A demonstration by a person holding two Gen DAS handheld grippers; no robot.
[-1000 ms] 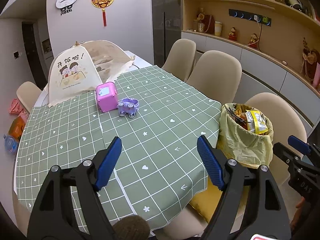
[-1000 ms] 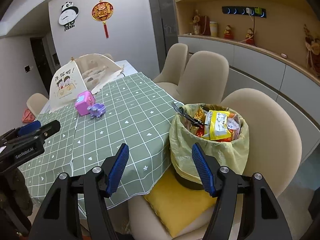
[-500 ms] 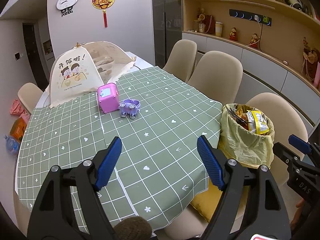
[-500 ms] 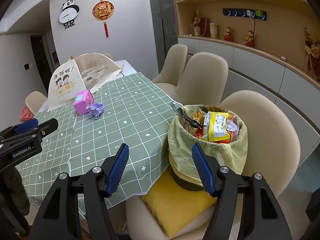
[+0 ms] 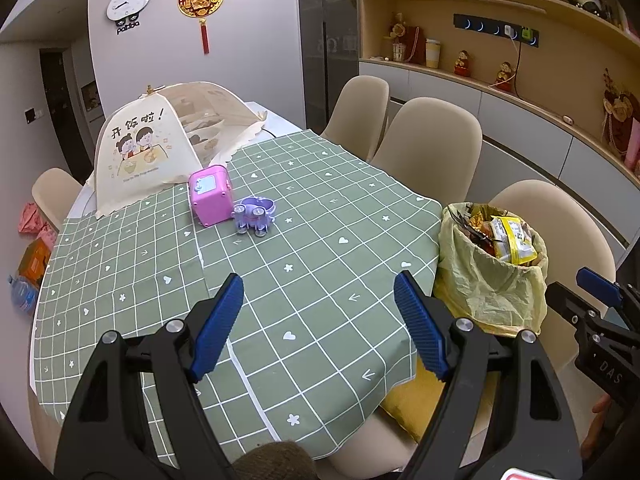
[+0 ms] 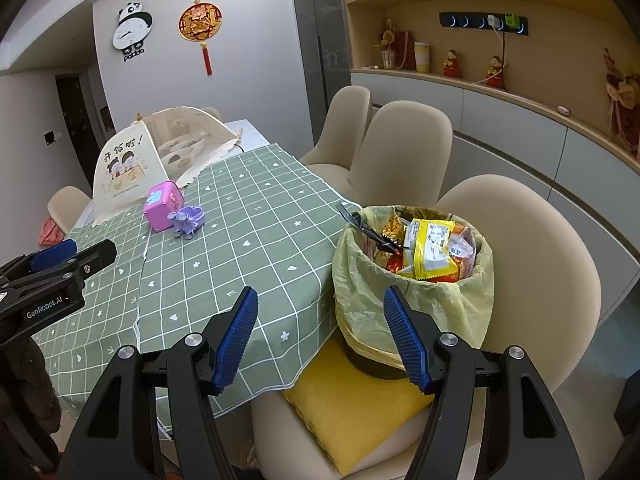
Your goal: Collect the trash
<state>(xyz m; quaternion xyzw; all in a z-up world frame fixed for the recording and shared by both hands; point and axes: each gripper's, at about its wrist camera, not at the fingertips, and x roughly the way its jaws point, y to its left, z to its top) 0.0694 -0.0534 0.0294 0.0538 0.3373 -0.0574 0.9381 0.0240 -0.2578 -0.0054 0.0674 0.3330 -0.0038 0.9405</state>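
Note:
A trash bin lined with a pale yellow bag [image 6: 412, 304] [image 5: 490, 292] stands on a yellow cushion [image 6: 360, 404] on a beige chair at the table's right edge. Snack wrappers fill it, a yellow packet [image 6: 430, 248] on top. My left gripper [image 5: 318, 300] hangs open over the near part of the green checked tablecloth [image 5: 260, 280], empty. Just in front of the bin and the cloth's edge, my right gripper [image 6: 318, 316] is open and empty too. Each gripper shows at the edge of the other's view.
A pink toy box [image 5: 210, 194] and a purple toy [image 5: 254, 214] sit mid-table, a mesh food cover [image 5: 160, 144] behind them. Beige chairs [image 5: 428, 148] line the right side, with cabinets and shelves beyond. Coloured items [image 5: 32, 248] lie on the floor at left.
Both grippers have drawn back and risen slightly, so the table and bin look a little farther off. Both stay open and empty.

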